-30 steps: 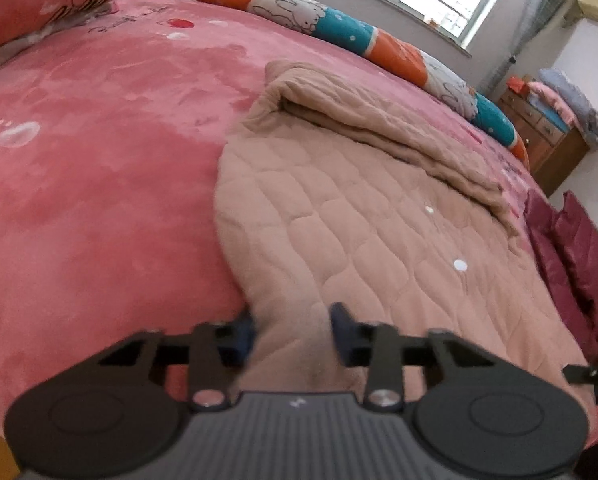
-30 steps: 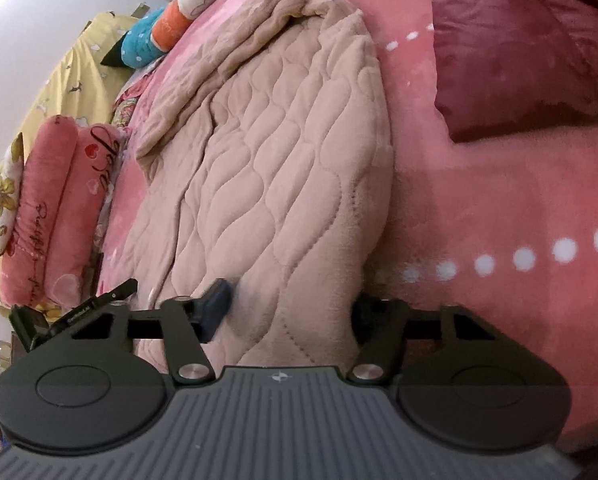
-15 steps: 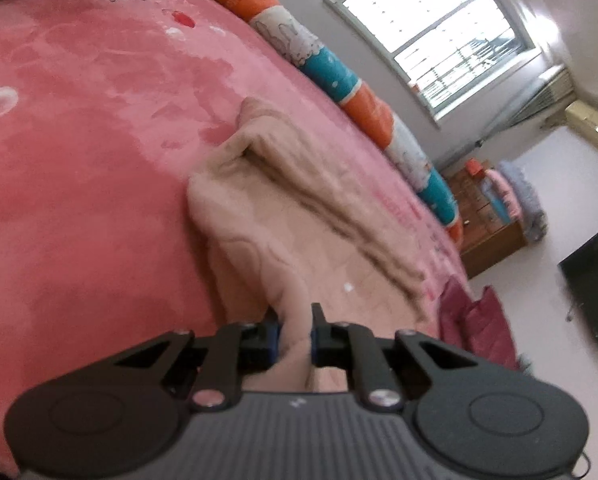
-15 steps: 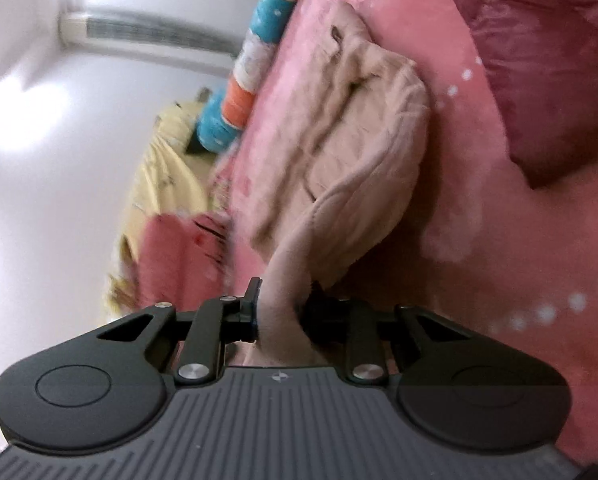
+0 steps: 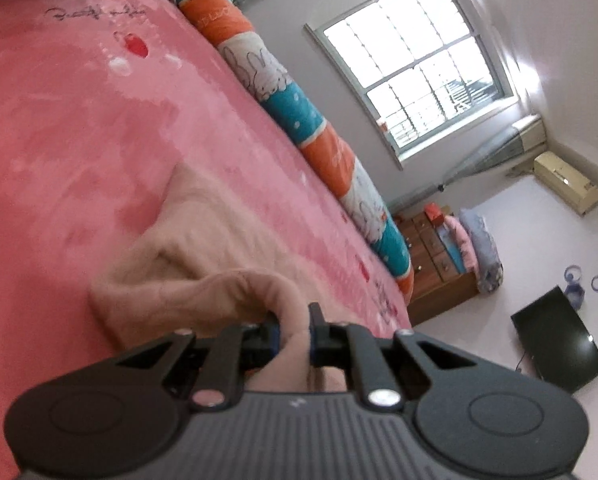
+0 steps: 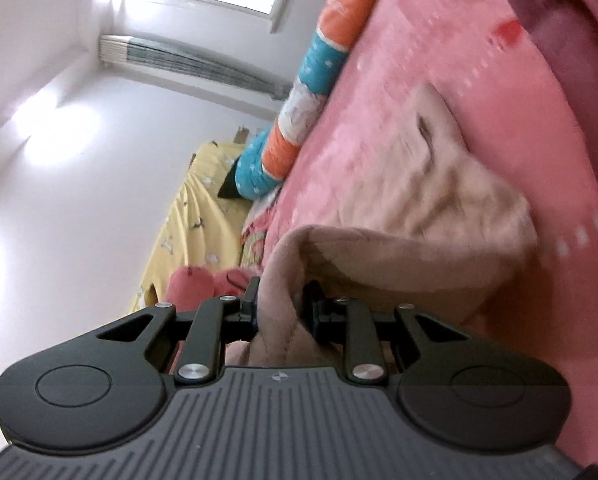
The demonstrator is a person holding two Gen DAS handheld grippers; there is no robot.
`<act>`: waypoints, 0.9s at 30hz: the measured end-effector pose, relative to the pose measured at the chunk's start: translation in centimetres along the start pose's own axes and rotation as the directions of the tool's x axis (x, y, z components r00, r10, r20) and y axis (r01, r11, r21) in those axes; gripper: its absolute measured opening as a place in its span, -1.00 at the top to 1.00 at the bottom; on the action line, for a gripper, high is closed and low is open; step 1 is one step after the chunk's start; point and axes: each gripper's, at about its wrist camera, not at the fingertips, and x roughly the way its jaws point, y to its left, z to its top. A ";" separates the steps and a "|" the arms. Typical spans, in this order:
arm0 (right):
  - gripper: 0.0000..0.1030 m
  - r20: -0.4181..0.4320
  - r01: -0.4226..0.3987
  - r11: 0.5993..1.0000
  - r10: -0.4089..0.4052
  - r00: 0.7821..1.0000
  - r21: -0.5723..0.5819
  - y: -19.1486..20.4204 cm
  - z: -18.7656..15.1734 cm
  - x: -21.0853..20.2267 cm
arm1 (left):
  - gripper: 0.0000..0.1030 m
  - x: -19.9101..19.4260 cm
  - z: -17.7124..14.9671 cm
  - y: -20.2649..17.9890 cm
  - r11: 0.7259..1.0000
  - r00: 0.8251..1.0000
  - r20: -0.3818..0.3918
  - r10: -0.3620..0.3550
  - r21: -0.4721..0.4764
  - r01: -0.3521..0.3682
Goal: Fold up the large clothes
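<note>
A beige quilted fleece garment (image 5: 187, 264) lies on the pink bed cover (image 5: 67, 140). My left gripper (image 5: 295, 332) is shut on its near edge and holds that edge lifted above the bed. In the right wrist view the same garment (image 6: 439, 208) arches up from the bed to my right gripper (image 6: 281, 304), which is shut on another part of the near edge. The lifted near edge curls over the part that lies flat. The garment's far end is blurred.
A long orange, teal and white bolster (image 5: 283, 92) runs along the bed's far side under a window (image 5: 415, 76). A wooden dresser (image 5: 439, 264) stands past the bed's end. Dark red cushions (image 6: 571, 32) lie at the right. Pink pillows (image 6: 195, 284) and a yellow sheet (image 6: 195, 216) lie at the left.
Both grippers closed on the garment's near edge, then lifted it and carried it forward over the rest. The views tilted up, showing wall and window.
</note>
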 end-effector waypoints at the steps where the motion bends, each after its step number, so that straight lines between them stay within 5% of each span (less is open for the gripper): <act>1: 0.45 0.010 -0.007 1.000 0.007 1.000 -0.005 0.0 1.0 0.7 | 0.82 0.8 0.8 -0.1 1.000 1.000 0.006 0.007 0.001 -0.007; 9: 0.45 0.081 0.029 1.000 -0.030 0.996 0.007 -2.0 7.5 5.7 | 0.82 7.8 6.6 1.9 0.993 0.998 0.015 0.063 -0.103 -0.061; 16: 0.46 0.091 0.142 0.990 -0.140 0.986 -0.017 -4.3 11.3 10.2 | 0.79 14.0 8.6 2.9 0.983 0.987 -0.024 0.161 -0.089 -0.162; 25: 0.19 0.053 0.213 0.977 -0.214 0.975 0.025 -7.4 11.6 11.4 | 0.30 14.2 9.9 4.5 0.981 0.988 -0.015 0.153 -0.120 -0.153; 27: -0.08 0.064 0.192 0.981 -0.193 0.979 0.021 -7.0 11.5 10.7 | -0.14 12.7 10.5 3.8 0.983 0.984 0.055 0.168 -0.083 -0.164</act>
